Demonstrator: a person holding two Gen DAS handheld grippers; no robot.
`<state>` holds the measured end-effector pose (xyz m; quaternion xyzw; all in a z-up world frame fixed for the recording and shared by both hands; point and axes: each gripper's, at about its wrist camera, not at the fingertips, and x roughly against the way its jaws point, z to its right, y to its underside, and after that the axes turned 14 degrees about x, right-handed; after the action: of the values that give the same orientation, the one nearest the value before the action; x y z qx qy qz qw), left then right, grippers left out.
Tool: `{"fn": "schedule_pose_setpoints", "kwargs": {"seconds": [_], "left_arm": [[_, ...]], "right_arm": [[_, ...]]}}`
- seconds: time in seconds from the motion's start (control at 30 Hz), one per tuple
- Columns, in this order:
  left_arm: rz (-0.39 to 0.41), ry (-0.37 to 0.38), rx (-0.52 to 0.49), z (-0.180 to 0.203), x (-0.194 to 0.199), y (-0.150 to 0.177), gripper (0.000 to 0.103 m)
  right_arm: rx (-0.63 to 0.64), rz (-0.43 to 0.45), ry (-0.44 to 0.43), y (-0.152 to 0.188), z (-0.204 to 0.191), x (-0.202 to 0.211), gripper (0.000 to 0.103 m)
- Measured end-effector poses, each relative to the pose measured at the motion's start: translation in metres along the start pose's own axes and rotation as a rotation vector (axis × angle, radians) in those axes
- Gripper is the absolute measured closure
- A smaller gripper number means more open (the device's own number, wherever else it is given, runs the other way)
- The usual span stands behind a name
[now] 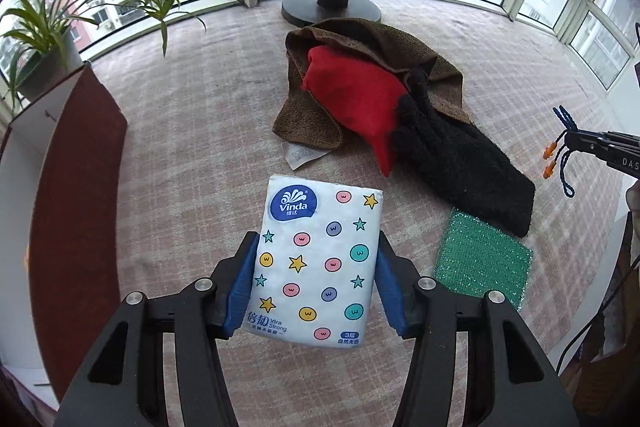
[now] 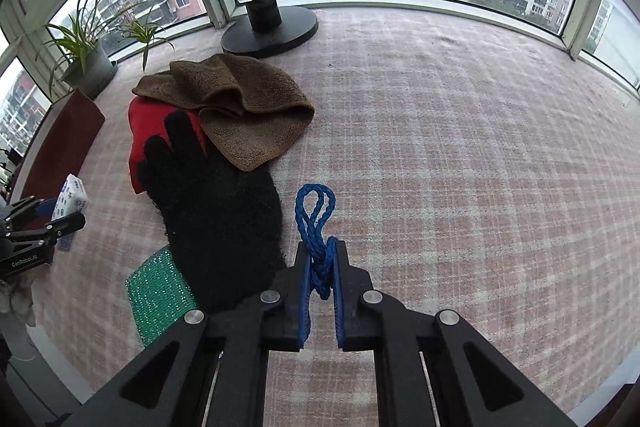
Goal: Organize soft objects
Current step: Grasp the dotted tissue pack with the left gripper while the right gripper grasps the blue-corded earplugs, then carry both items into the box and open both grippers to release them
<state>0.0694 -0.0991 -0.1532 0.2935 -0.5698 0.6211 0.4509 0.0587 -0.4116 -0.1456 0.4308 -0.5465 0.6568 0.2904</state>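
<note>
Left wrist view: left gripper [image 1: 318,279] clamped by its blue pads [image 1: 242,287] on the long edges of a white plastic tissue pack printed with stars and dots [image 1: 320,263], held clear of the pink checked cloth surface [image 1: 200,131]. Gripped across the narrow width, probably so the soft pack bulges little and can be carried to the open brown-sided box [image 1: 76,195] left of the pack. Beyond the pack, a heap: brown terry towel [image 1: 316,119] wrapped round a red cloth [image 1: 352,99], with a black fuzzy glove [image 1: 460,163] trailing right. Just right of the pack, a green glittery scrub pad [image 1: 482,259] lying flat.

Right wrist view: right gripper [image 2: 322,267] pinched nearly together on a blue braided cord [image 2: 316,223], loop standing up past the tips. Left of the cord, glove over scrub pad. Orange earplugs on the cord visible only in the left view, dangling.
</note>
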Motion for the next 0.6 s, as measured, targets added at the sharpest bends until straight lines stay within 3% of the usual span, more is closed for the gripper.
{"fn": "schedule_pose_setpoints", "kwargs": {"seconds": [0.27, 0.6], "left_arm": [[0.076, 0.013, 0.038, -0.032, 0.044, -0.006, 0.049], [0.143, -0.044, 0.123, -0.107, 0.095, -0.005, 0.049]], "right_arm": [[0.048, 0.107, -0.003, -0.028, -0.032, 0.049, 0.094], [0.186, 0.231, -0.102, -0.089, -0.126, 0.090, 0.094]]}}
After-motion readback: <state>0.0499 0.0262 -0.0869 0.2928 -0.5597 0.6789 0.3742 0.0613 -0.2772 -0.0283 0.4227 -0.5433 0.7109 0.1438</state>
